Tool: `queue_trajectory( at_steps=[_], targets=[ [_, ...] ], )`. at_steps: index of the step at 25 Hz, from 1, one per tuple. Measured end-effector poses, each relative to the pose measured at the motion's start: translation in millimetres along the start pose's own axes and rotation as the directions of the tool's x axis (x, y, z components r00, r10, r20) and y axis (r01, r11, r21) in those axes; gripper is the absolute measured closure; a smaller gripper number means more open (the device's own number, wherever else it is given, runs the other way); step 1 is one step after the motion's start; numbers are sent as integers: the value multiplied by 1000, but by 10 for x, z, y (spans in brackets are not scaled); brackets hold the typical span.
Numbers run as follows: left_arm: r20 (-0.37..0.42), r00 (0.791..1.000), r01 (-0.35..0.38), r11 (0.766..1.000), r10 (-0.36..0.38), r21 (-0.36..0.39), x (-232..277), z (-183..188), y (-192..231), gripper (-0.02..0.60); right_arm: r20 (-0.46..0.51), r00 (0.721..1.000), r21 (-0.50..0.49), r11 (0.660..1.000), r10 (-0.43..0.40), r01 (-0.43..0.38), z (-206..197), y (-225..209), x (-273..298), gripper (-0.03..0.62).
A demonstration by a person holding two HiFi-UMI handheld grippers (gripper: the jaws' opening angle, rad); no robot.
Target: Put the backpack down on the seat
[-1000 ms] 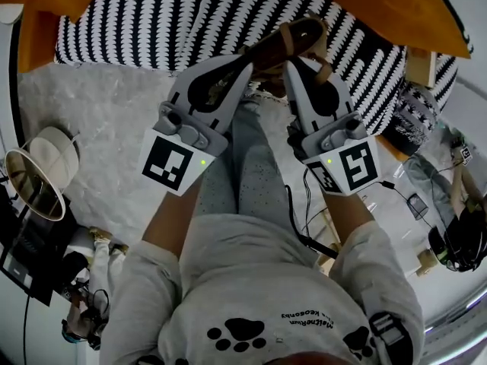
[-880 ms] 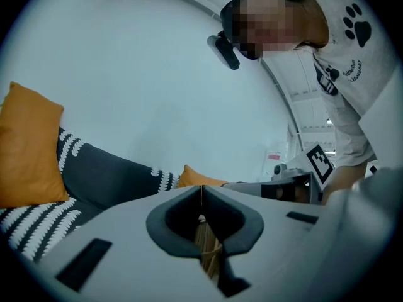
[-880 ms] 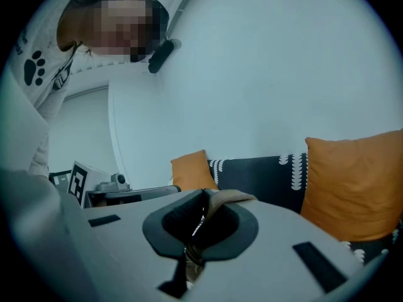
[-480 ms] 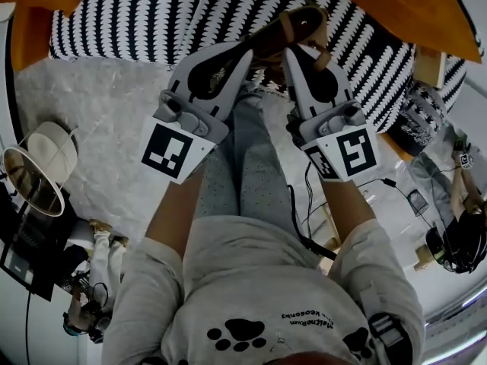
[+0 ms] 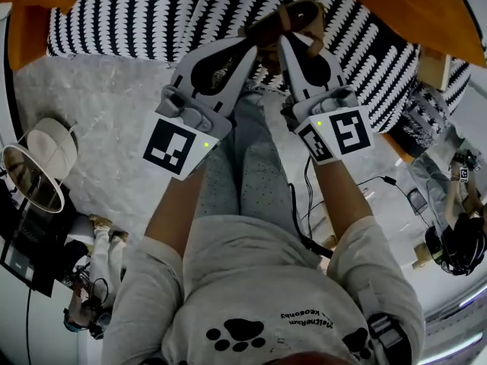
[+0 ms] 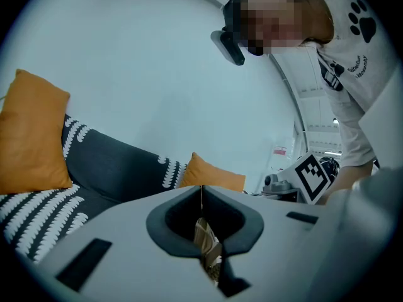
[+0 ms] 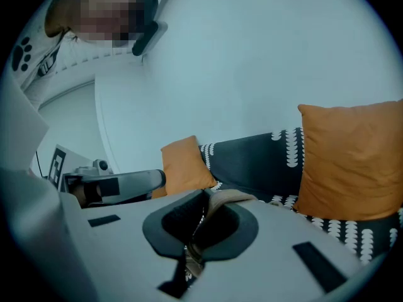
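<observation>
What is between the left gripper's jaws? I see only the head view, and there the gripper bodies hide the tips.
Observer: In the left gripper view, the left gripper is shut on a thin tan strap.
Operator: And the right one?
Observer: In its own view, the right gripper is shut on a second tan strap, which curls over one jaw.
Operator: What lies beyond those jaws?
Observer: The right gripper view shows an orange cushion standing upright against the dark backrest.
</observation>
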State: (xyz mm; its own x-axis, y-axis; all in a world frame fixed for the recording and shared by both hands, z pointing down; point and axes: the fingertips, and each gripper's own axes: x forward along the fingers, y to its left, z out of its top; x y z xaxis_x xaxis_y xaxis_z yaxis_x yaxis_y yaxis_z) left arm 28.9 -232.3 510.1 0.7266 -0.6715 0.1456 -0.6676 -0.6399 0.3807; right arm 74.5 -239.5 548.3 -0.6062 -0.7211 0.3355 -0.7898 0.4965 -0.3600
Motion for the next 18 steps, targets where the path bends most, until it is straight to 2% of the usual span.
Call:
queue_trajectory(
  at_steps=[3, 6, 9, 13, 16, 18],
  targets=[
    [10, 1000, -9, 1000, 9, 0, -149, -7, 267, 560, -17, 1000, -9, 1000, 2, -2, -134, 122, 331, 562],
    [2, 1000, -21, 1000, 21, -9, -302, -185, 545, 560, -64, 998, 15, 1000, 13, -12, -484, 208, 666, 562],
    [-19, 1000, -21, 1000, 21, 3, -263, -402, 522, 560, -88, 996, 48, 999, 22, -18, -765, 94, 726, 562],
    [-26, 1000, -8, 1000, 8, -14, -53, -227, 284, 560, -134, 991, 43, 999, 2, 3, -583, -89, 579, 562],
    [-32, 999, -19, 999, 17, -45, -68, -56, 431, 560, -176, 984, 42, 999, -2, 9, -480, -60, 705, 562],
    [-34, 999, -20, 999, 19, -31, -99, -43, 524, 560, -181, 984, 45, 999, -3, 12, -494, -29, 814, 562]
  ],
)
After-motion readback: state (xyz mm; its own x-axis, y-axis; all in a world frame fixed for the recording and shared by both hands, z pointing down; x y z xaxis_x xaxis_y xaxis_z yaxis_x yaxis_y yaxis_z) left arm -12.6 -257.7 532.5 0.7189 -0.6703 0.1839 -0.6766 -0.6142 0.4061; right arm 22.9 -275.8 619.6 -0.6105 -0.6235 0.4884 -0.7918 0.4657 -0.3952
